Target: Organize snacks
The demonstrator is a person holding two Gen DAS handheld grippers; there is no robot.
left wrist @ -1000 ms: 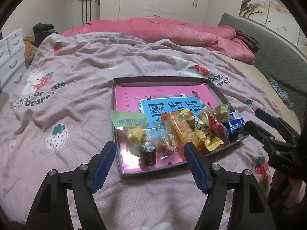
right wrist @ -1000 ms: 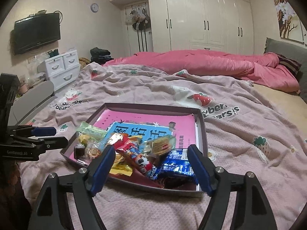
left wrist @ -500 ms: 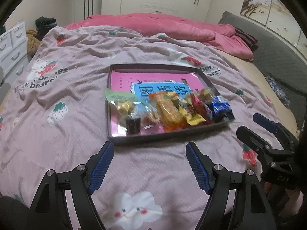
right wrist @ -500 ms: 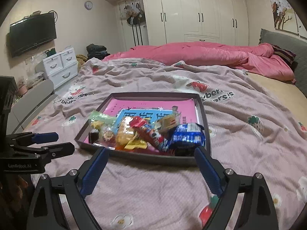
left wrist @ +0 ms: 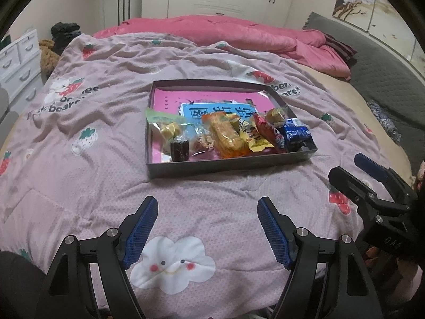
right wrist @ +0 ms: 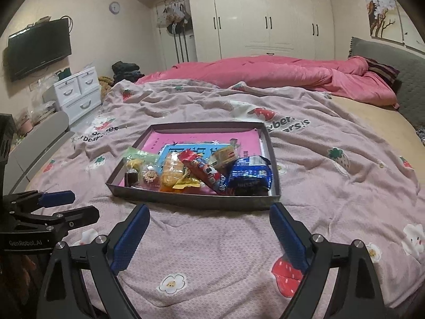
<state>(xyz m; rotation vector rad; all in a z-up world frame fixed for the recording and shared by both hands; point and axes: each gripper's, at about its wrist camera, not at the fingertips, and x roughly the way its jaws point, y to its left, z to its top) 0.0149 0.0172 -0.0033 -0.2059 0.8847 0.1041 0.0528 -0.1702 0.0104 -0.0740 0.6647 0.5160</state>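
we see a shallow dark tray (left wrist: 231,168) lying flat on a pink strawberry-print bedspread (left wrist: 87,175), with wrapped snacks heaped along its near edge over a pink printed sheet (left wrist: 212,98). from left to right in the left wrist view they are a green packet (left wrist: 162,115), a small dark sweet (left wrist: 180,150), an orange cracker pack (left wrist: 225,134), a yellow packet (left wrist: 255,139), a red wrapper (left wrist: 268,131) and a blue biscuit pack (left wrist: 296,133) in the tray's near right corner. our left gripper (left wrist: 205,228) hangs over bare bedspread short of the tray, its blue pads well apart and nothing between them. our right gripper (right wrist: 209,235) hangs likewise just short of the tray's near wall, fingers spread wide and empty. nothing lies between either gripper and the tray. behind the tray a rumpled pink quilt (right wrist: 279,75) runs across the bed, before white wardrobes (right wrist: 268,16). a white drawer unit (right wrist: 78,91) and a wall-mounted television (right wrist: 39,47) stand to the left; what looks like dark clothing (right wrist: 126,70) is piled by the drawers, too small to tell.
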